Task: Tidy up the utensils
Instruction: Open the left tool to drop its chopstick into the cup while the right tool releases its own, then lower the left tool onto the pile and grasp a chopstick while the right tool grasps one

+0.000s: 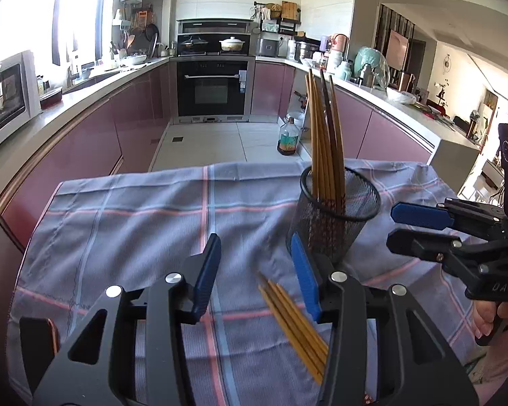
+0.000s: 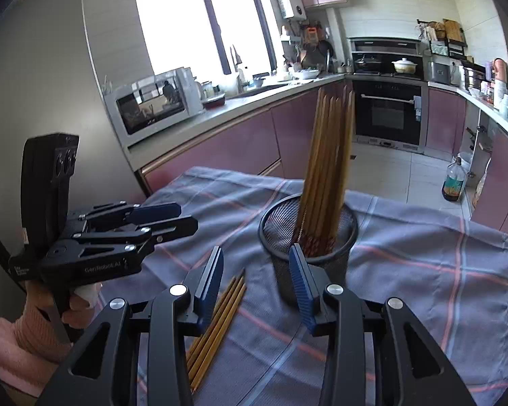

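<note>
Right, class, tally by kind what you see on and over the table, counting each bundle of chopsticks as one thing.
Chopstick bundles: 2 (standing bundle, lying bundle)
Mesh cup: 1
Checked cloth: 1
Tongs: 2 (left tongs, right tongs)
Total: 6

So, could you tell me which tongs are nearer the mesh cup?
Right, probably. The right tongs sit just beside the mesh cup; the left tongs hang farther back, over the loose chopsticks.
</note>
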{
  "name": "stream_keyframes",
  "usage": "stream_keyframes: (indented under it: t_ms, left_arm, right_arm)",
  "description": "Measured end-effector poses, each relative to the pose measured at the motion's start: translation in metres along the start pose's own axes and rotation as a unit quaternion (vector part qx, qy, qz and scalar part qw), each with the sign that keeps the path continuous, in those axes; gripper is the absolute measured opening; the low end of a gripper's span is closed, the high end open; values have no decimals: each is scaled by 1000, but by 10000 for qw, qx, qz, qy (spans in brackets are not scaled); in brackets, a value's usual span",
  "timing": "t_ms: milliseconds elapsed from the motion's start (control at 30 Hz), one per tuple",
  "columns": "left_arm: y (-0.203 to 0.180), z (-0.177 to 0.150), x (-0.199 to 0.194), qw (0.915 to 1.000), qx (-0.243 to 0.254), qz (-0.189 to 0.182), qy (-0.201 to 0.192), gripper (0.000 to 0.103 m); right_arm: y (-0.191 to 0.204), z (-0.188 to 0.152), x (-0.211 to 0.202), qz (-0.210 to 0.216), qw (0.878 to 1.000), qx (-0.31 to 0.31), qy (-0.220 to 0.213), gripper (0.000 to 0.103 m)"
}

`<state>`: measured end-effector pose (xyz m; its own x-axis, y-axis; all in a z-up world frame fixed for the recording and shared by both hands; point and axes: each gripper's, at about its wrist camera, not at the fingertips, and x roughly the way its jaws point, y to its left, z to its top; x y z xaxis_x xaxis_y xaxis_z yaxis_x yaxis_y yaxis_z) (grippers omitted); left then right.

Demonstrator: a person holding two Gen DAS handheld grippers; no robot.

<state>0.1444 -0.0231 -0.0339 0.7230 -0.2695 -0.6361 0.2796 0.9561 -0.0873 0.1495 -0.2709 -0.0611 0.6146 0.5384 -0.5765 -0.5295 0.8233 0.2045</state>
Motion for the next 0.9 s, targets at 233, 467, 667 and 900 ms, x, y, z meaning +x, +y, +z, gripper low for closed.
stream_keyframes:
  t_ms: [233,467,667,900]
  left_arm:
    - [6,-49,2,9990,-36,37,452,44]
    - [5,-77,9,9971,-152,-67,743,45]
    - [-1,-82,10,9964,-159,-165,815,46]
    - [-10,-85,13,9953,-95,-284,926,46]
  right_arm:
    - [25,-48,41,77,9958,-96,911,38]
    - [35,-63,54,-53,9926,-164,1202,37]
    - [35,-70,55,-84,9915,-187,1286,36]
    - [34,-74,56,-141,9913,-144,1298,36]
